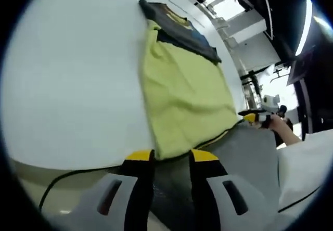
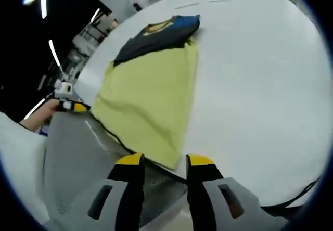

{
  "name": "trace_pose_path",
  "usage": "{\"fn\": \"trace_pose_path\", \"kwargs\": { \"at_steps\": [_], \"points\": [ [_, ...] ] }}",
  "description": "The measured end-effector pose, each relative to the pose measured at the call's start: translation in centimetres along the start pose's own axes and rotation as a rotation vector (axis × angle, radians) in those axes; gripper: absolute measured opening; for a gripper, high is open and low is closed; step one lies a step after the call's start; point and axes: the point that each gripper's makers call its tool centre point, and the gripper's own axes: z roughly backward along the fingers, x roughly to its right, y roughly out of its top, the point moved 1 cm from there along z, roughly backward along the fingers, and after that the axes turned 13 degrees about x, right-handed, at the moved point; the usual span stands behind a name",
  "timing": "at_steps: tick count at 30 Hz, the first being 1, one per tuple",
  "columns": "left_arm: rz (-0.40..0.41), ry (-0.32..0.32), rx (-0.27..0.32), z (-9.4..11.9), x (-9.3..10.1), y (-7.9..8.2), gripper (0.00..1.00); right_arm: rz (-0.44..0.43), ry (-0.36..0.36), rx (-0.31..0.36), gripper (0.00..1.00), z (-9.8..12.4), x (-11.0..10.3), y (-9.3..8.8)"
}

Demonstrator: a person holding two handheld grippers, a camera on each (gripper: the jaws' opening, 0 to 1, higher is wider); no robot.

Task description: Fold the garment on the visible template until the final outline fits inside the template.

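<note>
In the left gripper view, the left gripper [image 1: 171, 157] has its jaws parted, empty, just short of the near corner of the yellow garment [image 1: 184, 93]. The right gripper [image 2: 164, 162] likewise stands open at the opposite near corner. The garment lies flat on the white table [image 2: 260, 80], its dark navy part [image 2: 156, 36] at the far end.

White tabletop [image 1: 67, 85], yellow garment [image 1: 182, 95] spread flat on it (dark navy part at the far end), a grey sheet [image 2: 73, 158], possibly the template, at the near edge
</note>
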Motion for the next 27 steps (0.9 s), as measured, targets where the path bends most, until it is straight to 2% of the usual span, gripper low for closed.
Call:
{"fn": "trace_pose_path", "kwargs": {
  "at_steps": [7,22,25,27],
  "points": [
    [0.011,-0.011,-0.010,-0.4,0.2,-0.3,0.18,0.042,-0.015,-0.032,0.28,-0.8,0.1,-0.4],
    [0.013,0.040,-0.050,-1.0,-0.9,-0.2,0.01,0.026,-0.031,-0.044,0.08,-1.4,0.9,-0.5],
    [0.036,0.045,-0.048,-1.2,-0.8,0.0,0.00,0.035,-0.031,-0.045,0.04,-1.6,0.7,-0.6],
    [0.038,0.044,-0.047,-1.4,-0.8,0.0,0.00,-0.002,-0.036,-0.043,0.03,-1.7,0.8,-0.4]
  ]
}}
